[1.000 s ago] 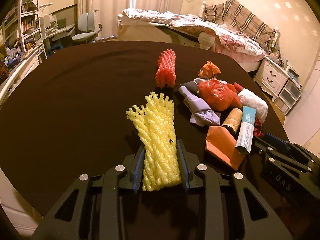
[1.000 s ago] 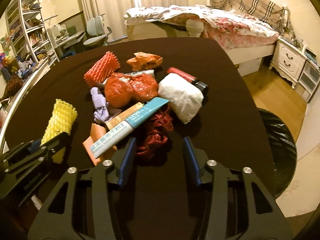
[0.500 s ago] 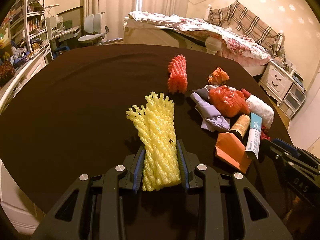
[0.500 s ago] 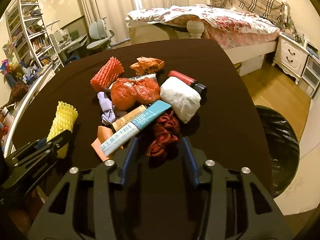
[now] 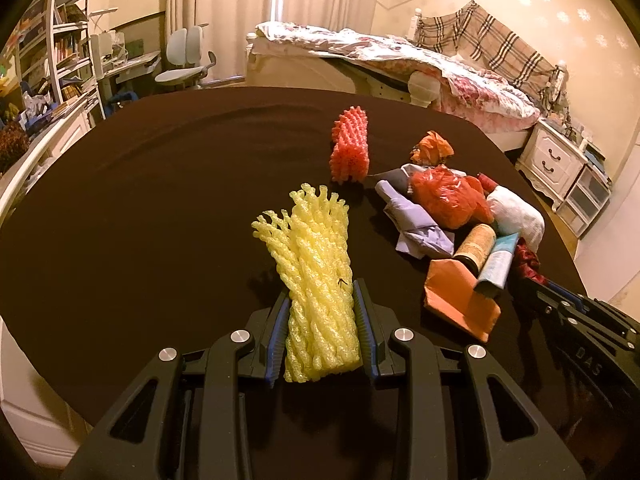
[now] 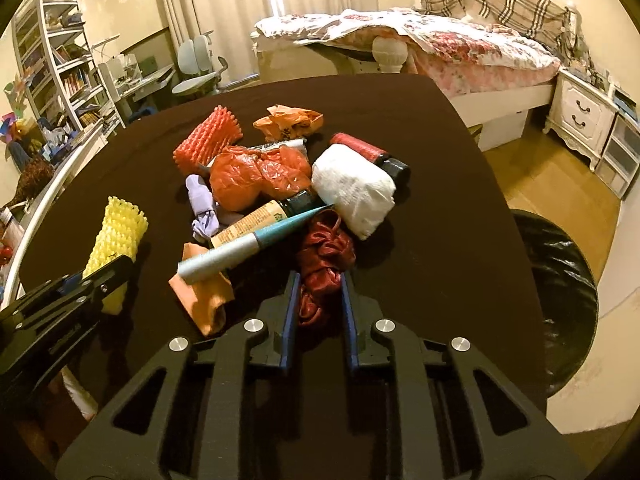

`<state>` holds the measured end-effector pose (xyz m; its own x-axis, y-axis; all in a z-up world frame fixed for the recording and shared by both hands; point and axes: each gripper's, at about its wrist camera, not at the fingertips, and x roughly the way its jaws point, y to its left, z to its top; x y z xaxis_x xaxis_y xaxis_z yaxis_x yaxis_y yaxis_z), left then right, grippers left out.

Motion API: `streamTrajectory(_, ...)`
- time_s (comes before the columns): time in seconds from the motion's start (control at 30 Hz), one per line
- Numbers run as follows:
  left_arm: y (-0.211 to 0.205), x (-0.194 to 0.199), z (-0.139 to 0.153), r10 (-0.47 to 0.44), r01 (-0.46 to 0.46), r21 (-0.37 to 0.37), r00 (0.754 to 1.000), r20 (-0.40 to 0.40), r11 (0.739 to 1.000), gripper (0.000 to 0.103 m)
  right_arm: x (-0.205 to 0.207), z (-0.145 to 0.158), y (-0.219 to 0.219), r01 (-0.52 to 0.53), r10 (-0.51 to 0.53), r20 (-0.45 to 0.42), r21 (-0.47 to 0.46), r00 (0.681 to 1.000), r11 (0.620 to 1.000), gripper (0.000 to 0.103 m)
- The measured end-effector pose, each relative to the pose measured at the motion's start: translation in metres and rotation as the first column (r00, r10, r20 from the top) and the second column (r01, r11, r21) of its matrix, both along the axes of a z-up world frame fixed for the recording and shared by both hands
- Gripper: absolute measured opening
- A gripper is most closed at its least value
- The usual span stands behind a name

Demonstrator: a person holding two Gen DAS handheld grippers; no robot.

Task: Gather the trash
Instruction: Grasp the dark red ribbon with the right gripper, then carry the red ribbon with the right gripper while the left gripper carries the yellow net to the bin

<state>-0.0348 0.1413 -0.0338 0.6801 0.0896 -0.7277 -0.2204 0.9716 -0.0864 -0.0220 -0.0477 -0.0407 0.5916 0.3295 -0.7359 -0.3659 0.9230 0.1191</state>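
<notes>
On the left, the left gripper (image 5: 322, 320) has its jaws pinched on the near end of a yellow foam net sleeve (image 5: 316, 276), which lies along the dark surface (image 5: 140, 208) with its frayed far end pointing away. In the right wrist view the same sleeve (image 6: 116, 236) sits at the left edge of the pile, well apart from the other pieces, with the left gripper (image 6: 108, 276) clamped over its near end.

Farther across the surface stands a red foam net sleeve (image 6: 208, 140), and just behind the pile an orange crumpled wrapper (image 6: 288, 124). The middle of the heap holds a crumpled red plastic bag (image 6: 256, 176), with a twisted lilac wrapper (image 6: 204, 208) touching its left side. A cardboard tube (image 6: 252, 220) and a teal toothpaste box (image 6: 256, 240) lie side by side, slanting over an orange paper piece (image 6: 204, 300); the box looks blurred.

Right of these, the right gripper (image 6: 318, 300) has just closed its jaws, and they now squeeze the near end of a dark red crinkled wrapper (image 6: 324, 252), which lies on the surface touching the box's tip. A white wadded bundle (image 6: 352, 192) rests just beyond it, and a red-and-black cylinder (image 6: 368, 152) lies behind that bundle.

At the far right, beside the surface's edge and lower, stands a bin lined with a black bag (image 6: 560, 280).
</notes>
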Motion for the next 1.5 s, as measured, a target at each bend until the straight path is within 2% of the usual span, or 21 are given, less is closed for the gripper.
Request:
streamTrajectory(0.3, -0.014, -0.001, 0.008, -0.029, 0.029, -0.002, 0.999, 0.02, 1.0, 0.032, -0.009, 0.008, -0.024, 0.034, -0.034, 0.015, 0.009, 0.999, 0.999, 0.019)
streamTrajectory(0.7, -0.069, 0.007, 0.025, -0.159, 0.159, 0.01, 0.985, 0.068, 0.987, 0.032, -0.006, 0.027, -0.081, 0.153, -0.156, 0.067, 0.04, 0.986, 0.987, 0.019)
streamTrajectory(1.07, -0.141, 0.032, 0.03, -0.318, 0.315, 0.046, 0.943, 0.098, 0.948, 0.032, 0.004, 0.029, -0.146, 0.289, -0.293, 0.089, 0.061, 0.952, 0.955, 0.019)
streamTrajectory(1.5, -0.207, 0.066, 0.017, -0.44, 0.435, 0.076, 0.895, 0.07, 0.897, 0.032, 0.018, 0.019, -0.186, 0.369, -0.374, 0.093, 0.063, 0.923, 0.927, 0.019)
